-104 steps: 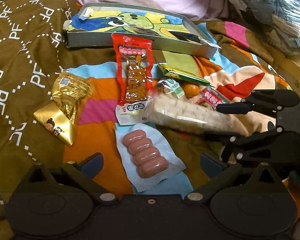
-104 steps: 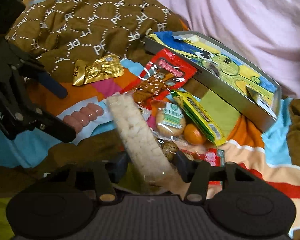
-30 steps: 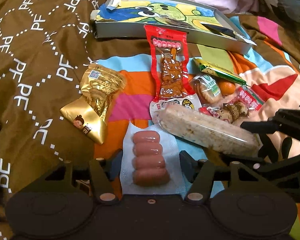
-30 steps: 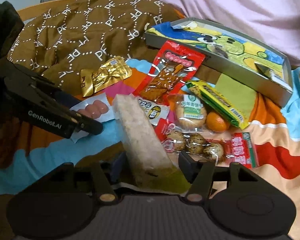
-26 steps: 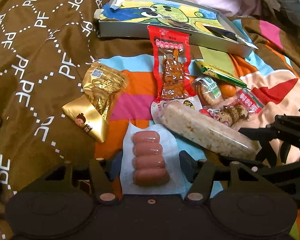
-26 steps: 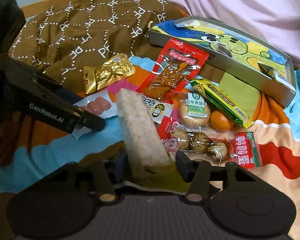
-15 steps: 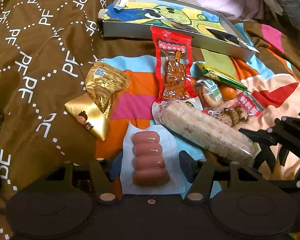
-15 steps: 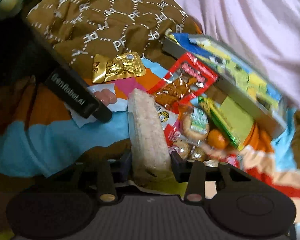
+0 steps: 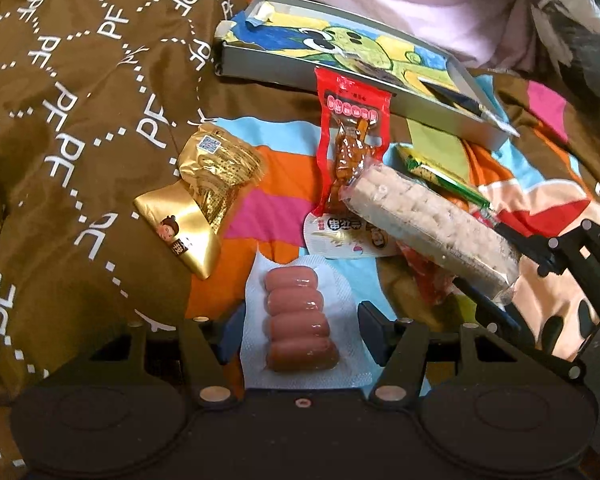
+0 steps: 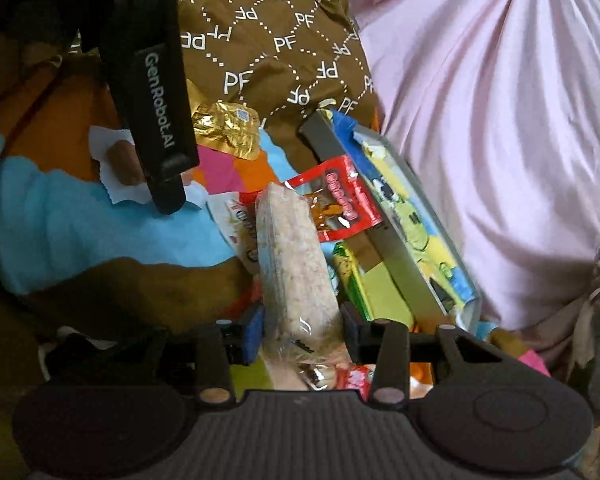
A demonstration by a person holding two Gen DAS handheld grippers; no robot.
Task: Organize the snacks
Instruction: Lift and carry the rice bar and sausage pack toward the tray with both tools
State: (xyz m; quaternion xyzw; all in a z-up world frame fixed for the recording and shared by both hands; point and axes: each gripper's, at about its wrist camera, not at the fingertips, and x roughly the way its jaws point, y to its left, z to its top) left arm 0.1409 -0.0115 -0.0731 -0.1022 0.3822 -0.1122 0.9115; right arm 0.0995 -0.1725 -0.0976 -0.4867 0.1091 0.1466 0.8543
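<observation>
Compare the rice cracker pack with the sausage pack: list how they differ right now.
The rice cracker pack is long, pale and grainy; the sausage pack is short, holding pink sausages on white backing. The rice cracker pack is clamped at one end by the right hand-held gripper and rests over other snacks; the sausage pack lies flat on the bedspread between the left hand-held gripper's open fingers, ungripped. Both are sealed in clear plastic.

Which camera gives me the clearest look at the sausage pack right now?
The left wrist view: the sausage pack lies whole and unobstructed between the left gripper's fingers, all four sausages visible. In the right wrist view, a left gripper finger crosses it, leaving only a wrapper corner and one sausage end showing.
</observation>
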